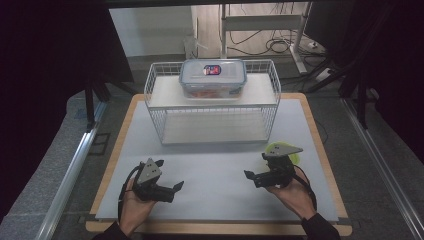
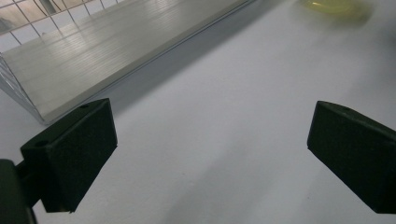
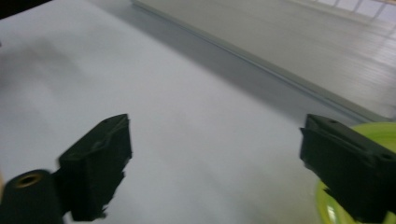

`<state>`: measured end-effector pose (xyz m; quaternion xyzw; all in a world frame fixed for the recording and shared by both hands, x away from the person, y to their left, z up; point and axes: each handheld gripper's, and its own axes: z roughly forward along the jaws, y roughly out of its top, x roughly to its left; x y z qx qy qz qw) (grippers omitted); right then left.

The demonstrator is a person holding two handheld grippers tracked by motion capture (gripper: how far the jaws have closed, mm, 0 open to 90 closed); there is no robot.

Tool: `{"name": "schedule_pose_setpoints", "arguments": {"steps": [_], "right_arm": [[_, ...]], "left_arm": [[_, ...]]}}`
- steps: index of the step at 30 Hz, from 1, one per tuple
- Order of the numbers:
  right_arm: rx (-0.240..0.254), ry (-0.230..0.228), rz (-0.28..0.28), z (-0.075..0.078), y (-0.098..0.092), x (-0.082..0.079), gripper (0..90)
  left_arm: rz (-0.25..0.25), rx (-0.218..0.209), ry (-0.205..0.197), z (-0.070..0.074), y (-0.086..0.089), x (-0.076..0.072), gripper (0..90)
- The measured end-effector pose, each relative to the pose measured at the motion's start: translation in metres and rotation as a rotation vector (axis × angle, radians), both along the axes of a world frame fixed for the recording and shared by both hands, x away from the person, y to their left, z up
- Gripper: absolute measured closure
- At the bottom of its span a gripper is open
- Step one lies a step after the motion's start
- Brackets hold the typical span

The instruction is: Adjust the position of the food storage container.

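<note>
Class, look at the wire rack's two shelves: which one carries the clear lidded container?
The upper shelf of the wire rack: the clear container with the blue-rimmed lid sits on it, while the lower shelf is bare.

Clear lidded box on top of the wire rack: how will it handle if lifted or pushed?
The box looks like rigid plastic with a clip-on lid, so probably stiff. It seems too wide for one gripper, so likely a two-handed lift. Its flat base on the rack shelf should slide, not roll. Something reddish inside adds weight; how much is unclear.
</note>
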<state>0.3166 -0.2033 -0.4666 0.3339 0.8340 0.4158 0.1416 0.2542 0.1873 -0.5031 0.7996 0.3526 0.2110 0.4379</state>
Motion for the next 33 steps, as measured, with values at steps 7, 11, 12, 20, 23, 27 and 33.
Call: {"name": "schedule_pose_setpoints", "arguments": {"steps": [7, 11, 12, 20, 23, 27, 33], "right_arm": [[0.024, -0.015, -0.059, 0.014, -0.021, 0.001, 51.8], [0.01, -0.032, -0.087, 0.019, -0.037, 0.004, 71.1], [0.003, -0.039, -0.098, 0.02, -0.041, 0.006, 74.9], [0.024, -0.043, -0.25, 0.019, -0.08, 0.019, 86.6], [0.031, -0.046, -0.297, 0.018, -0.095, 0.022, 90.0], [0.012, -0.044, -0.341, 0.014, -0.107, 0.026, 90.0], [-0.034, -0.037, -0.383, 0.005, -0.114, 0.033, 90.0]], "left_arm": [[-0.013, 0.011, 0.005, -0.003, -0.003, 0.001, 1.3], [-0.011, 0.01, 0.016, -0.005, -0.003, 0.001, 1.7], [-0.011, 0.011, 0.017, -0.005, -0.002, 0.002, 1.7], [-0.015, 0.009, 0.033, -0.007, -0.003, 0.003, 2.3], [-0.015, 0.005, 0.038, -0.008, -0.003, 0.004, 2.3], [-0.015, 0.007, 0.043, -0.009, -0.002, 0.004, 2.5], [-0.013, 0.016, 0.06, -0.011, -0.003, 0.005, 2.8]]}}
